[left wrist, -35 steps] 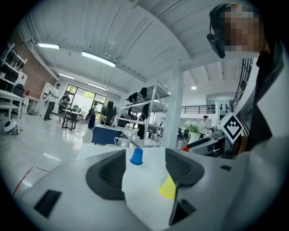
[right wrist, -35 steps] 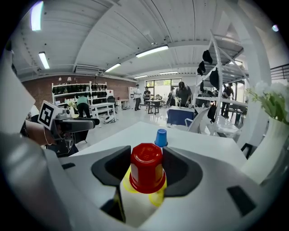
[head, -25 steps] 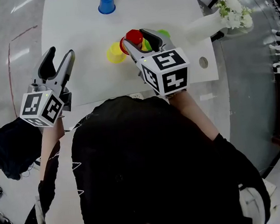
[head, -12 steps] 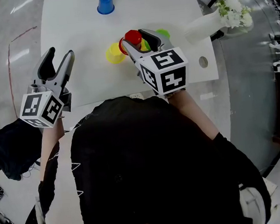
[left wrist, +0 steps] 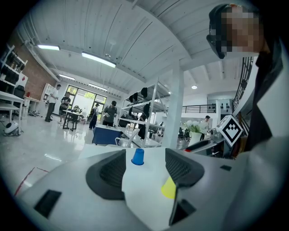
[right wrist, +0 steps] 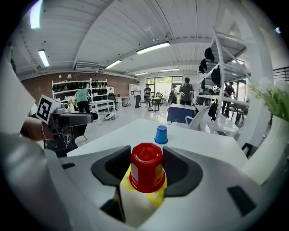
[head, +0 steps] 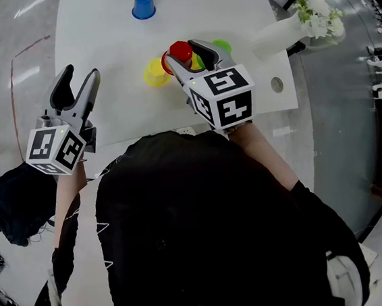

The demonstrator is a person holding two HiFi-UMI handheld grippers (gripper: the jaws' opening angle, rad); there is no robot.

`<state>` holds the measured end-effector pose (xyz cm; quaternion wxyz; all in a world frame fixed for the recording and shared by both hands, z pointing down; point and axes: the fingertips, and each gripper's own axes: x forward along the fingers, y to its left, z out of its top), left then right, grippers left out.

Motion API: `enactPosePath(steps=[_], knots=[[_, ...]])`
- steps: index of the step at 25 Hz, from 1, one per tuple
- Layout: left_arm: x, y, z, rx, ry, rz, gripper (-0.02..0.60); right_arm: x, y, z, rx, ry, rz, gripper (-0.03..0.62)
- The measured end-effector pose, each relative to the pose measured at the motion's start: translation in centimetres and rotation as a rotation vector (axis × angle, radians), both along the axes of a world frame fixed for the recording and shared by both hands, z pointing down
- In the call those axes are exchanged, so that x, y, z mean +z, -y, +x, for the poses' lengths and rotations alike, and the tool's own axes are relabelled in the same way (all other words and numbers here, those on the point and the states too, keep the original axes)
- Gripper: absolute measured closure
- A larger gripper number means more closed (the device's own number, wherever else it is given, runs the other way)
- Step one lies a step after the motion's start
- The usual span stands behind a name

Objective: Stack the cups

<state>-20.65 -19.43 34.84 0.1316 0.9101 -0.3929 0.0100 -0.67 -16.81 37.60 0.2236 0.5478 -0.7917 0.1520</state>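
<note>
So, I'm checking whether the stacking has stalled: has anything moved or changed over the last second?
Nothing has visibly changed. The right gripper still clamps the upside-down red cup close to the yellow cup. The left gripper stays open and empty, and the blue cup stands alone at the table's far side.

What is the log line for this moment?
left claw: open, empty | right claw: shut on red cup | blue cup: standing apart

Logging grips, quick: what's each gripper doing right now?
Left gripper: open, empty.
Right gripper: closed on the red cup.
</note>
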Motion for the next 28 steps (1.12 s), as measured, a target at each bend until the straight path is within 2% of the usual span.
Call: enactPosePath(steps=[28], knots=[[-0.04, -0.29, -0.09, -0.003, -0.001, 0.001, 0.296, -0.09, -0.14, -0.18, -0.007, -0.008, 0.008, 0.367]])
